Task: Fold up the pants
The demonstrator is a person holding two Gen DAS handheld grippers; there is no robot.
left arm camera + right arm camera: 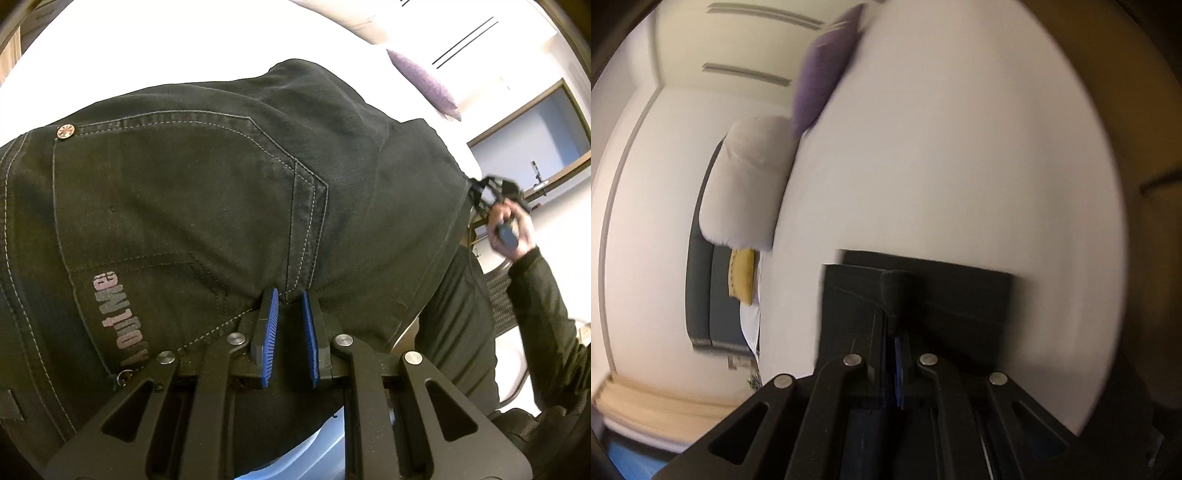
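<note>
Dark grey jeans (207,192) with a back pocket, a copper rivet and pink lettering fill the left wrist view, lying on a white bed (129,48). My left gripper (290,301) is open, its blue pads (269,325) on either side of the pocket seam. My right gripper (491,192) shows at the right in that view, gripping the far edge of the jeans. In the right wrist view my right gripper (895,325) is shut on a folded edge of the jeans (923,291), held above the white bed (960,147).
A purple cushion (820,74) and a white pillow (750,184) lie at the bed's head, with a yellow cushion (742,275) by a dark headboard. A door (535,136) is at the right. My dark sleeve (543,306) crosses the right side.
</note>
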